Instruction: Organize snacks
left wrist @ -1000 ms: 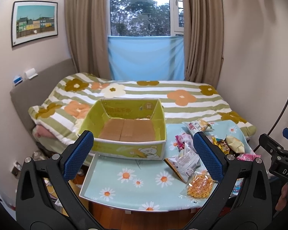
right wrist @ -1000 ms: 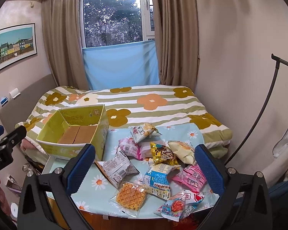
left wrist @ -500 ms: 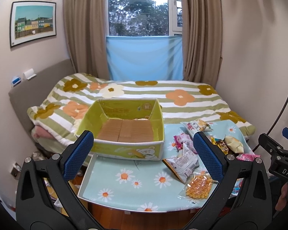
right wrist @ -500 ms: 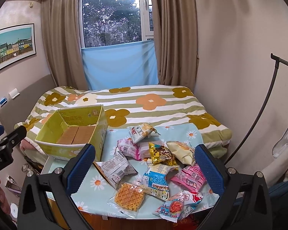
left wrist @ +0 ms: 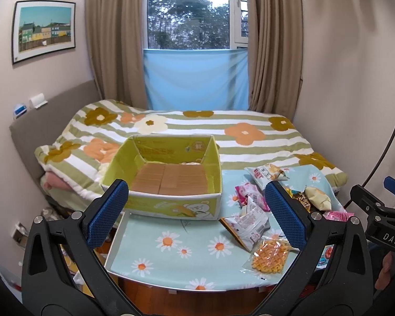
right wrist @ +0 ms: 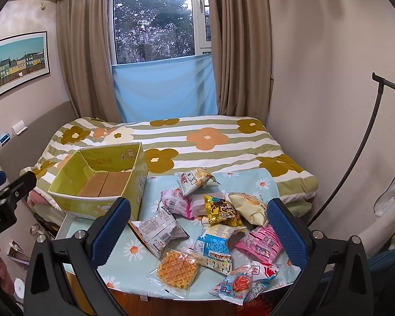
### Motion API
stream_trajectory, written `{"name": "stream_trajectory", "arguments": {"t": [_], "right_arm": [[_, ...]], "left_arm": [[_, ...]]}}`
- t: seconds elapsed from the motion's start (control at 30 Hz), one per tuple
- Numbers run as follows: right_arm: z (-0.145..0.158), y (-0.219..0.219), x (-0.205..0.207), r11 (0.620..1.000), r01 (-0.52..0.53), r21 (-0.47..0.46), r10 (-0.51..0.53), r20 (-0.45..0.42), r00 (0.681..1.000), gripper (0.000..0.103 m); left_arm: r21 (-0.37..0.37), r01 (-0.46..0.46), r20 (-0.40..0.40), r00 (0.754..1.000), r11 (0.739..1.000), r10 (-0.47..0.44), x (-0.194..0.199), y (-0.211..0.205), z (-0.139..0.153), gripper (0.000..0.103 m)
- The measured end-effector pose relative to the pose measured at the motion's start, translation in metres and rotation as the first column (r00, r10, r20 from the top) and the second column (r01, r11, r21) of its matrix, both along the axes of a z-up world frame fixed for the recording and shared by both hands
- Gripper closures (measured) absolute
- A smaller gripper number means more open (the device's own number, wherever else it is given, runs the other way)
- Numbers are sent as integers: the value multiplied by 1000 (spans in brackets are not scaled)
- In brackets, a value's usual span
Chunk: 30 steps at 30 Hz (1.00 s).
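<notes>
- My left claw [left wrist: 197, 210] is wide open and holds nothing. It hangs in the air in front of the table, aimed at the box.
- My right claw [right wrist: 198, 226] is wide open too, with nothing between its blue pads [right wrist: 110, 230]. It hangs above the near edge of the table, over the pile of snacks.
- The table [left wrist: 171, 252] has a pale blue cloth with daisies on it.
- A yellow-green cardboard box [left wrist: 168, 205] sits at the back left of the table. Its top is open. I can see its brown floor. Something small peeks out at the back, but I cannot tell what it is.
- The snacks lie in a heap on the right side of the table, just beside the box. None of them are clearly inside it.
- A waffle in a clear bag [right wrist: 177, 270] lies closest to me, near the front edge.
- A white packet [right wrist: 158, 230] lies just behind the waffle, nearest to the box.
- A blue and white packet [right wrist: 214, 245] touches the waffle bag on its right.
- A pink packet [right wrist: 259, 242] lies to the right of that one.
- A gold packet [right wrist: 221, 209] and a pale yellow packet [right wrist: 248, 206] sit further back.
- A bed with a flower blanket [right wrist: 208, 138] is behind the table.
</notes>
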State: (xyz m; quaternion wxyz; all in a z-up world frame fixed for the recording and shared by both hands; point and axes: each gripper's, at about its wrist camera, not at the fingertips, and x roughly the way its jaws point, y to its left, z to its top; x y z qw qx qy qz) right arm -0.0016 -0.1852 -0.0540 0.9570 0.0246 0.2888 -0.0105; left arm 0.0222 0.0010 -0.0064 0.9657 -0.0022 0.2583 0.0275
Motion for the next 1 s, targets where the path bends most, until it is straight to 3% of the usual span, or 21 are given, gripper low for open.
{"name": "stream_trajectory", "arguments": {"t": [1.0], "right_arm": [[1,4,0,1000,5,-6,-5,-16,1000,0]], "left_arm": [[-21,42,-16,999,999,-42,4,1,0,0]]}}
